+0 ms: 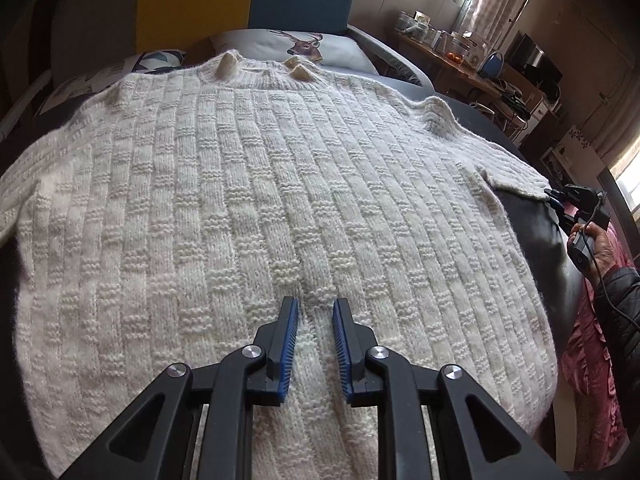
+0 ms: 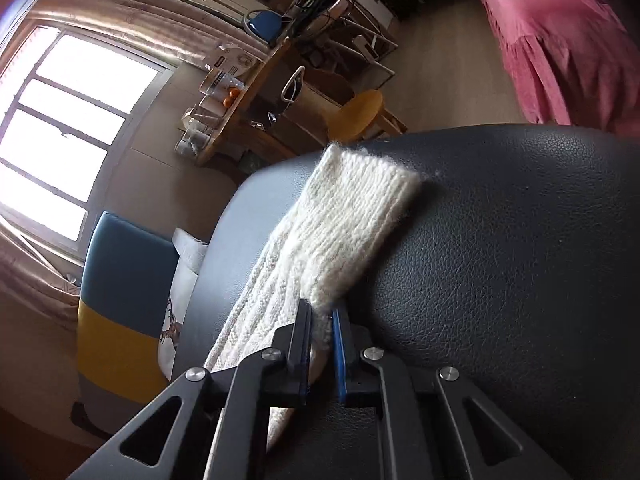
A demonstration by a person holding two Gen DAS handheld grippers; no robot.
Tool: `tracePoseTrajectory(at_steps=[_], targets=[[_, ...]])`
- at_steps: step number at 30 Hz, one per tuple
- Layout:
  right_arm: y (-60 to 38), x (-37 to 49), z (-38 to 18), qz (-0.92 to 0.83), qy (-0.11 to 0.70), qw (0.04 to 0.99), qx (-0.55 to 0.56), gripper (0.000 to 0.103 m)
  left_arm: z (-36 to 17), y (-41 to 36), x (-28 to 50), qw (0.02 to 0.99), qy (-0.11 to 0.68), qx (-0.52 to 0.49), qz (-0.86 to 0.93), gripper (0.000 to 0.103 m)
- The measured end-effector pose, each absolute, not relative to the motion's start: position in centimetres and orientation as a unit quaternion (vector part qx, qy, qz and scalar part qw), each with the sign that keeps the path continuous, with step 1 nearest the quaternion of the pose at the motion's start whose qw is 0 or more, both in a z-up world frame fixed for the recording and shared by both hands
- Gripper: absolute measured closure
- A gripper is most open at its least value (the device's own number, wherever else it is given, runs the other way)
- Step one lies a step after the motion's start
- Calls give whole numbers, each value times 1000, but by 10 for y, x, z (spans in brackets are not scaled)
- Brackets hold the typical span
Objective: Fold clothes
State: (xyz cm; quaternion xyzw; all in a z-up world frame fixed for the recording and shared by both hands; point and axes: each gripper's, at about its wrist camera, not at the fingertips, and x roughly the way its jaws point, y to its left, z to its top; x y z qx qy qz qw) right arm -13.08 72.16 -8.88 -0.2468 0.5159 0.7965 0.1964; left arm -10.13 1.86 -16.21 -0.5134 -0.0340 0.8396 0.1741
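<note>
The white knitted sweater [image 1: 248,208] lies spread flat on a dark leather sofa [image 2: 520,248], collar toward a deer-print pillow [image 1: 296,46]; one sleeve [image 2: 340,232] runs to the sofa's edge. The left claw [image 1: 316,308] hovers narrowly parted above the hem; the right claw [image 2: 322,320] pinches the sleeve; beyond the edge stand a wooden table [image 2: 256,92] and stool [image 2: 356,114].

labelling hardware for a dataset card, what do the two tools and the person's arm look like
Both the left tool and right tool are black linkages with silver pivot rivets and blue ribbed finger pads. A black cable trails from the right one, held by a bare hand in a black quilted sleeve.
</note>
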Motion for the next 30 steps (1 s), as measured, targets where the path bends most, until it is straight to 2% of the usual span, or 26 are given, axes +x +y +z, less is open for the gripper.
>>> tracePoseTrajectory(at_steps=[5, 8, 13, 17, 20, 25, 27, 30], targets=[[717, -136, -85, 796, 536, 154, -235, 92, -160, 20, -105, 177, -45, -522, 833, 86], [703, -146, -67, 814, 523, 110, -228, 92, -155, 22, -111, 184, -61, -528, 827, 85], [625, -186, -25, 873, 392, -9, -291, 92, -148, 26, -121, 195, -88, -538, 815, 85], [545, -201, -31, 878, 297, -79, -366, 92, -136, 46, -142, 242, -128, -547, 791, 85], [506, -204, -49, 875, 251, -89, -404, 92, -123, 77, -174, 290, -165, -550, 766, 85], [492, -207, -66, 871, 249, -77, -415, 92, -121, 138, -237, 344, -232, -572, 708, 81], [489, -206, -65, 874, 243, -74, -414, 92, -126, 160, -259, 349, -255, -581, 689, 79], [476, -209, -61, 887, 188, -69, -417, 92, -136, 191, -295, 345, -278, -602, 664, 74]])
